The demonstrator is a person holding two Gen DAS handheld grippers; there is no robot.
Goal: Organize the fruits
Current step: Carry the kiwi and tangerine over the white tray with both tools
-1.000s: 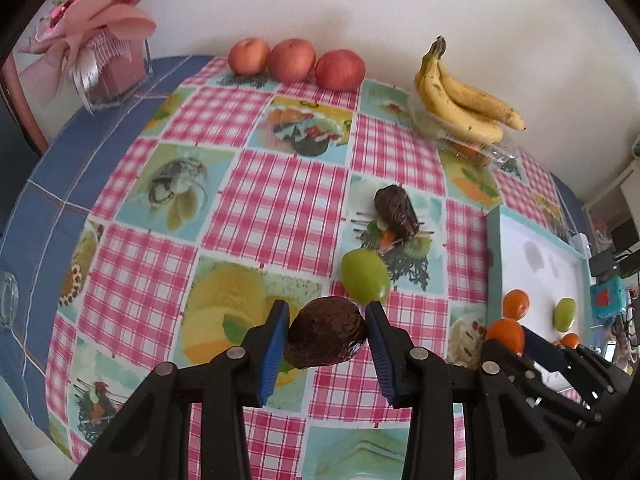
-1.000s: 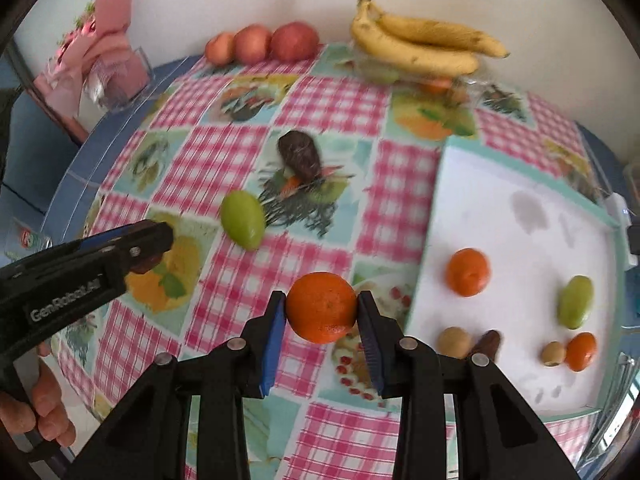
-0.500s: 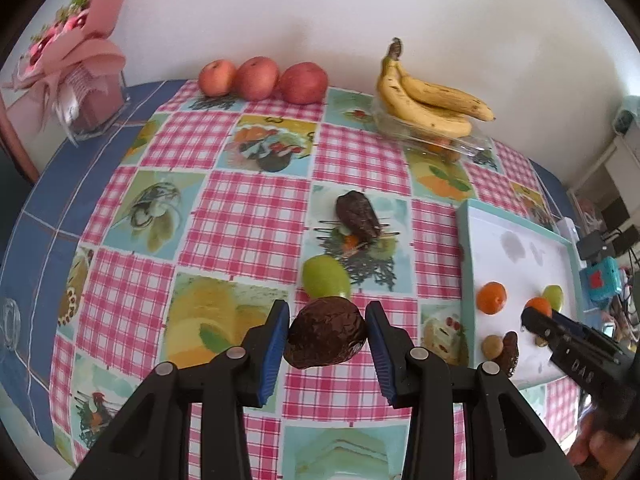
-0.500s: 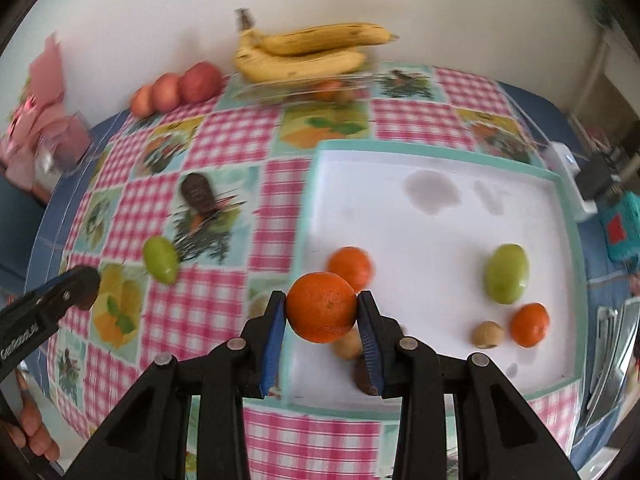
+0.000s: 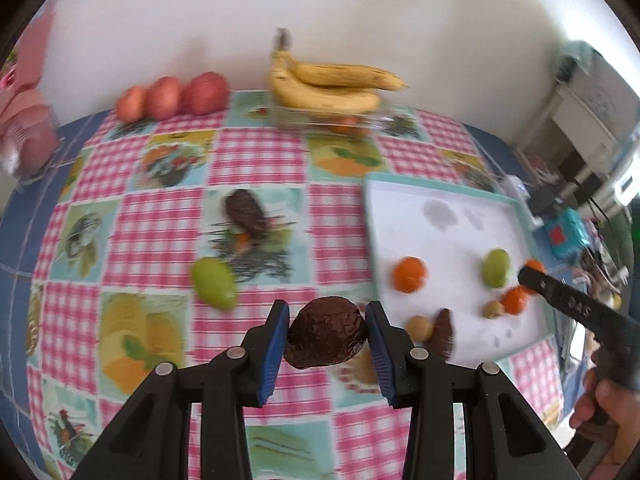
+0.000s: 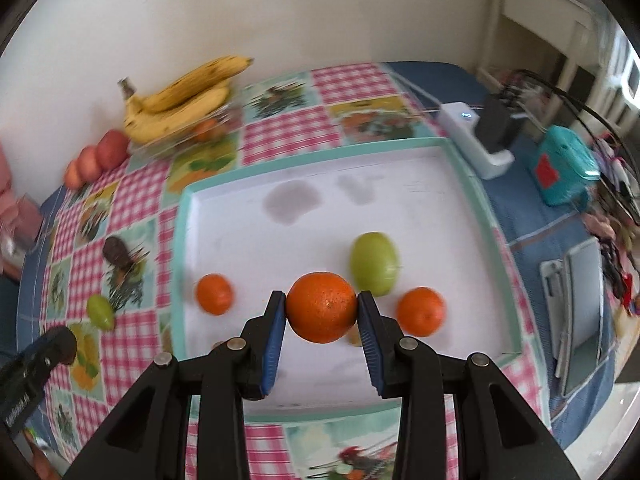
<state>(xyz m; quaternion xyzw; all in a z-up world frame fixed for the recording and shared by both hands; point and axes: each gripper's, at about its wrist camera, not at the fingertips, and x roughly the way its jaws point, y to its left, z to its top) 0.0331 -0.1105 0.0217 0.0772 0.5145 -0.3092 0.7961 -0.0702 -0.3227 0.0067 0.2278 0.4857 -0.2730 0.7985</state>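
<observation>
Checked tablecloth (image 5: 256, 160), teal tray (image 6: 320, 148); white wall (image 5: 360, 20)

Checked tablecloth (image 5: 256, 160), tray (image 6: 472, 184), bananas (image 5: 332, 88), apples (image 5: 172, 96), green fruit (image 5: 214, 283)

A home dining spot — checked tablecloth (image 5: 256, 160), bananas (image 5: 332, 88), apples (image 5: 172, 96) and a charger (image 6: 476, 140) against the wall.

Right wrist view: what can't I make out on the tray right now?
- Small fruit behind the held orange: mostly hidden by orange and right claw.
- Tray near edge: covered by the claw.
- Left claw: cut off by the frame, load unseen.
</observation>
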